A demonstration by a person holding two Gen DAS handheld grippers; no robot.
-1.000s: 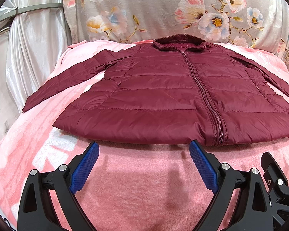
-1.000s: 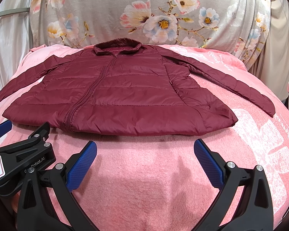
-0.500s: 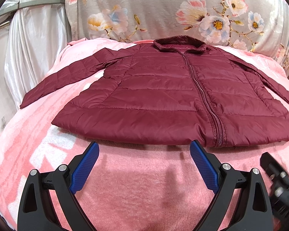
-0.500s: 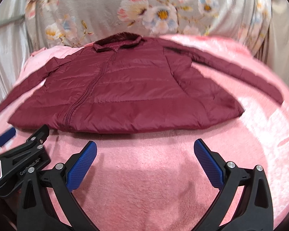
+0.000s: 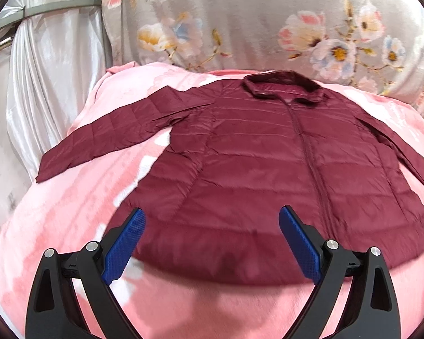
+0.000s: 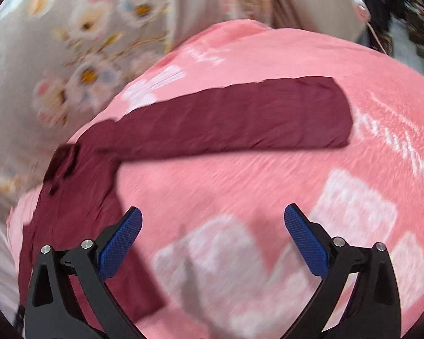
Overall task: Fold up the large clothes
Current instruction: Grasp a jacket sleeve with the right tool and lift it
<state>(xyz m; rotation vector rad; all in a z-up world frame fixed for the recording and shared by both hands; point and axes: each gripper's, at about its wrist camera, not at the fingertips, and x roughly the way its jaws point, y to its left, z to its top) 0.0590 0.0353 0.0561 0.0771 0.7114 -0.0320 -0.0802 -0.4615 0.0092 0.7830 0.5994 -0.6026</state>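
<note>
A maroon quilted jacket [image 5: 263, 163] lies flat and zipped on the pink blanket [image 5: 79, 212], collar at the far side, sleeves spread out. My left gripper [image 5: 212, 220] is open and empty, over the jacket's lower left hem. In the right wrist view the jacket's right sleeve [image 6: 234, 118] stretches across the blanket, cuff to the right. My right gripper [image 6: 212, 220] is open and empty above bare blanket, short of that sleeve, with the jacket body [image 6: 76, 214] at its left finger. This view is blurred.
A grey floral fabric [image 5: 268, 19] hangs behind the bed. A silvery curtain [image 5: 42, 79] hangs at the left. The pink blanket [image 6: 339, 197] has white patches and falls away at the right edge, where dark items and a cord [image 6: 373, 34] stand.
My left gripper moved forward over the jacket's hem. My right gripper swung right and forward, from facing the whole jacket to facing the right sleeve. Both stayed open.
</note>
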